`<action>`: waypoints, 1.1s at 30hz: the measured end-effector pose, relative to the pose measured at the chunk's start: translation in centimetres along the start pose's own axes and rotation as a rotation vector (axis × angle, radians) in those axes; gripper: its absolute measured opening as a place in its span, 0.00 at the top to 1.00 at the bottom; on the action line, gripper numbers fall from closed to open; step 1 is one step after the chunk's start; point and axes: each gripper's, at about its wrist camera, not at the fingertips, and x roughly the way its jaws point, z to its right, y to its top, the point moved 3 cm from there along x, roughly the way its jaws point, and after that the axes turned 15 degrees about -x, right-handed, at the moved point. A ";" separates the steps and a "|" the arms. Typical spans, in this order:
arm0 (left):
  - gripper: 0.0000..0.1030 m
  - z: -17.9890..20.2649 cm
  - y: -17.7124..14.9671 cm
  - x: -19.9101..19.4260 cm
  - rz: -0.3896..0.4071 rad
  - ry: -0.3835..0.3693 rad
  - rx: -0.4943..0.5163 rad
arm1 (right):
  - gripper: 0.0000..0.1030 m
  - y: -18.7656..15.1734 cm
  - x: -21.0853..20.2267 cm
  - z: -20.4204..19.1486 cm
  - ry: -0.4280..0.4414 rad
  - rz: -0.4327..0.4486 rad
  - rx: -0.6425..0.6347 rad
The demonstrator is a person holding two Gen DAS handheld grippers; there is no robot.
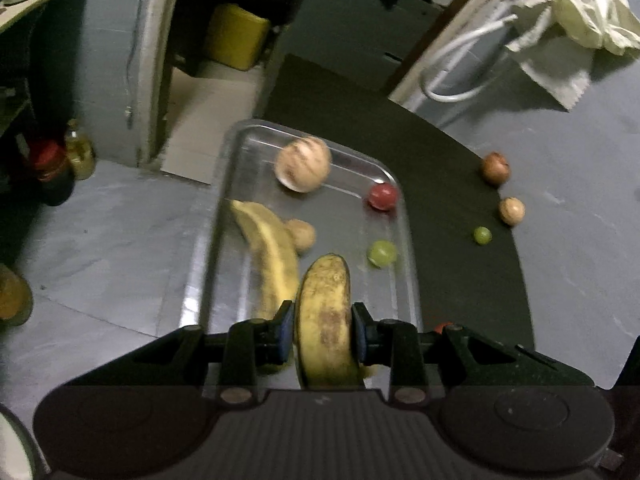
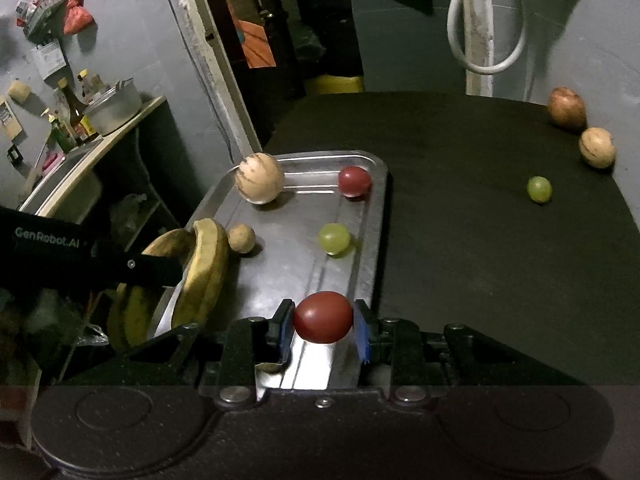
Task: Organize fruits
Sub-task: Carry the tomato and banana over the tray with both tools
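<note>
Holding fruit over the metal tray [image 2: 376,216] so it can join the rest: the left gripper [image 1: 323,334] pinches a spotty banana [image 1: 326,320], the right gripper [image 2: 323,324] pinches a red fruit [image 2: 323,317], and a green grape [image 2: 539,189] waits on the dark mat [image 2: 460,240]

Left tool [image 1: 323,326] tilts downward, jaws clamped tight; right tool [image 2: 323,320] likewise clamped.

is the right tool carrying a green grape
No, the right tool is shut on a red fruit, while one green grape lies in the metal tray.
</note>
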 end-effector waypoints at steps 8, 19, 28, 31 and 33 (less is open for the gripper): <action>0.68 -0.5 1.6 0.8 0.003 0.027 -0.002 | 0.68 0.7 2.8 -0.5 -0.004 -0.023 -0.032; 0.68 0.4 2.8 3.4 -0.003 0.057 0.039 | 0.68 1.1 5.2 -0.9 -0.013 -0.053 -0.105; 0.68 0.2 2.3 4.1 0.010 0.065 0.090 | 0.68 0.8 5.9 -2.2 -0.031 -0.069 -0.201; 0.68 0.1 2.2 4.2 0.004 0.075 0.089 | 0.68 0.8 5.9 -2.2 -0.033 -0.070 -0.205; 0.68 -0.4 2.3 4.5 -0.009 0.088 0.069 | 0.68 0.7 5.9 -2.1 -0.033 -0.070 -0.204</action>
